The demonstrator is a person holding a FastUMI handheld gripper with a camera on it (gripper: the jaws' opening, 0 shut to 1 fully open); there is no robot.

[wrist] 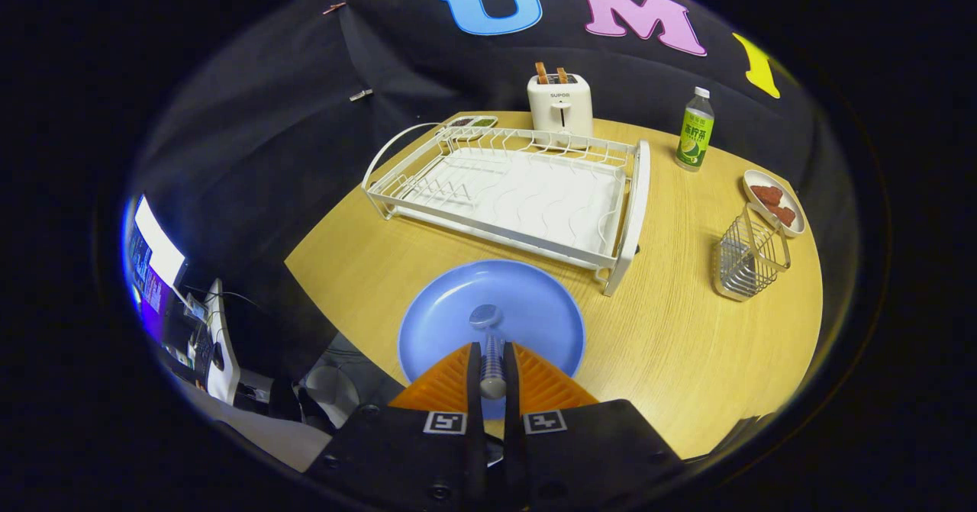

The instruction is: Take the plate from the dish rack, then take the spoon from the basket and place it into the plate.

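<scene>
- Blue plate (492, 321) lies flat on the wooden table (672, 344), just ahead of the fingers and partly under them.
- Gripper (492, 375) has its two fingers (474, 378) drawn close together, pressing from both sides on the handle of a metal spoon (491, 348).
- Spoon points toward 12 o'clock from the fingers; its round bowl sits over the middle of the plate. Whether the bowl touches the plate I cannot tell.
- White wire dish rack (519, 191) with its drip tray stands beyond the plate at 12 o'clock, its near corner close to the plate's far rim.
- Wire basket (750, 256) stands at 2 o'clock from the plate, well apart from it.
- Small white dish with red pieces (775, 201) lies just behind the basket.
- Green-labelled bottle (695, 130) stands upright at 1 o'clock, past the rack's right end.
- White toaster (560, 104) with two slices poking out stands behind the rack at 12 o'clock.
- Lit screen (153, 264) shows off the table at 9 o'clock.
</scene>
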